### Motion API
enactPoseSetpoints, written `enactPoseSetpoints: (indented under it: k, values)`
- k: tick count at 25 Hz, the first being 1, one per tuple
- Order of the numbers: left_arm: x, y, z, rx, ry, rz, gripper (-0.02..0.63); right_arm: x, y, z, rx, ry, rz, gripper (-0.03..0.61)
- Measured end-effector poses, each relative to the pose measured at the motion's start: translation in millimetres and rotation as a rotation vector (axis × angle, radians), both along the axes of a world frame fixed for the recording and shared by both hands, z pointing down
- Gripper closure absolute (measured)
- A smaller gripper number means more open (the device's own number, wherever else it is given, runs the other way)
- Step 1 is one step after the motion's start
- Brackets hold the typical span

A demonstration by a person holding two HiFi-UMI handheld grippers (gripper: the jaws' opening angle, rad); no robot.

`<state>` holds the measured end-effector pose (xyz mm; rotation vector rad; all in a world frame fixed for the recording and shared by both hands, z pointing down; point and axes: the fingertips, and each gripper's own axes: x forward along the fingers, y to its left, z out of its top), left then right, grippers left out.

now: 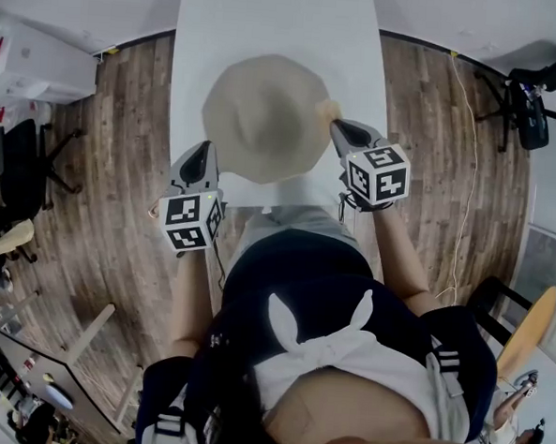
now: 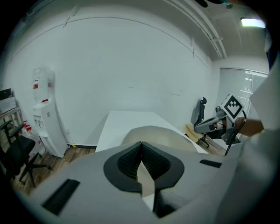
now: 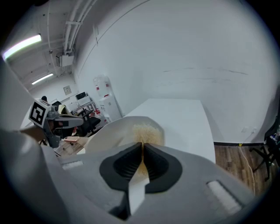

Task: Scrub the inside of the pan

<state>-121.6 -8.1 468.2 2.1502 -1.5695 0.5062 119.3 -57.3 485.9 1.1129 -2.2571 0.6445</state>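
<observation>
A round beige pan (image 1: 266,112) lies on the white table (image 1: 272,19), close to its near edge. My left gripper (image 1: 205,148) is at the pan's lower left rim with its jaws shut; contact with the rim cannot be made out. In the left gripper view the pan (image 2: 153,133) rises just beyond the closed pads (image 2: 131,159). My right gripper (image 1: 335,126) is at the pan's right rim, shut on a fuzzy beige scrubber (image 1: 328,109). In the right gripper view the scrubber (image 3: 146,130) sticks out past the tips against the pan (image 3: 113,131).
The table is narrow, with wooden floor on both sides. A black office chair (image 1: 530,100) and a floor cable (image 1: 466,134) are on the right. A water dispenser (image 2: 41,109) and another chair (image 1: 23,163) are on the left. The person's body is just behind the table's near edge.
</observation>
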Motion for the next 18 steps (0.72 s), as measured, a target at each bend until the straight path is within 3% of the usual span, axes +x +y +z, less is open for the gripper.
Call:
enactPoseSetpoints:
  k: [5, 12, 16, 18]
  values:
    - [-24.1, -11.7, 23.9, -0.116, -0.001, -0.019, 0.607, -24.4, 10.3, 5.8, -0.018, -0.003, -0.062, 0.566]
    - [-39.1, -24.0, 47.9, -0.269, 0.010, 0.023, 0.602, -50.0, 18.4, 7.8, -0.031, -0.013, -0.145, 0.567]
    - [-35.1, -29.7, 57.2, -0.361, 0.040, 0.090, 0.459, -61.8, 22.9, 10.1, -0.047, -0.020, -0.219, 0.566]
    - [-36.2, -32.6, 62.5, -0.398, 0.038, 0.113, 0.453, -68.7, 28.2, 12.7, -0.059, -0.011, -0.272, 0.566]
